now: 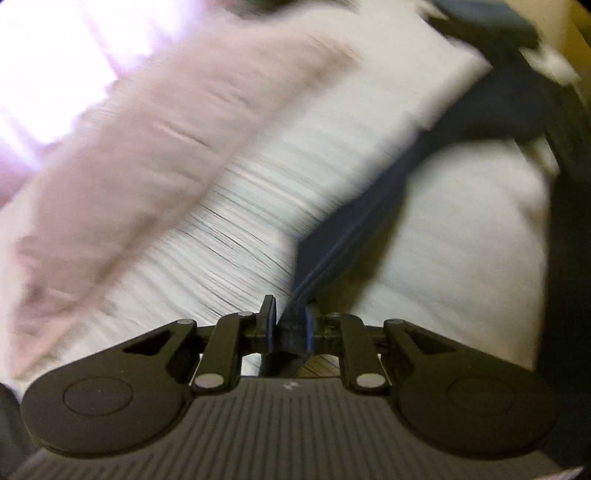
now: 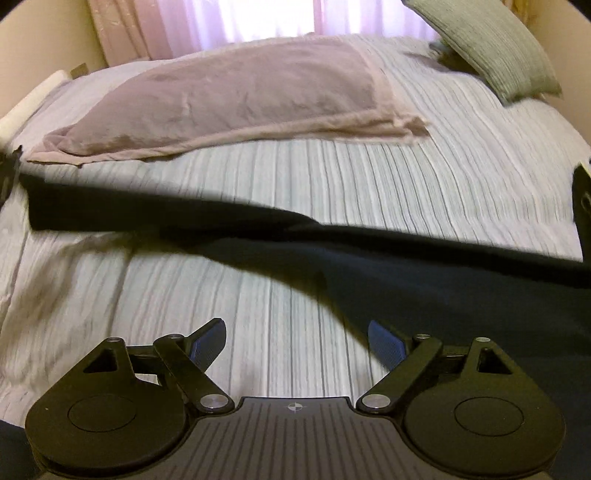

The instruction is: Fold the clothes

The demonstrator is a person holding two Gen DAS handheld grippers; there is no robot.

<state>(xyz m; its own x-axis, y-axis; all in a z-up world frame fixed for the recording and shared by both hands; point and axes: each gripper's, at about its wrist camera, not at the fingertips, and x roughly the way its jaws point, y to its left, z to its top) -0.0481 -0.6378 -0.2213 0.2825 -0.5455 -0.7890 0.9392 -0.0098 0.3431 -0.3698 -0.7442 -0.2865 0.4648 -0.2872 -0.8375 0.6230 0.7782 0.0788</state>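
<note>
A dark navy garment point(image 2: 461, 280) lies stretched across the striped white bedspread point(image 2: 288, 177), running as a long band from the left edge to the right and spreading wide at the lower right. In the blurred left wrist view my left gripper point(image 1: 290, 325) is shut on an edge of that navy garment point(image 1: 354, 229), which rises taut up and to the right. My right gripper point(image 2: 297, 341) stands open low over the bedspread, nothing between its blue-padded fingers point(image 2: 388, 345); the garment's edge lies just right of it.
A mauve pillowcase or cloth point(image 2: 229, 99) lies flat on the far half of the bed. A grey-green cushion point(image 2: 487, 48) leans at the back right. Pink curtains point(image 2: 229, 22) hang behind the bed. A dark object point(image 2: 583, 206) juts in at the right edge.
</note>
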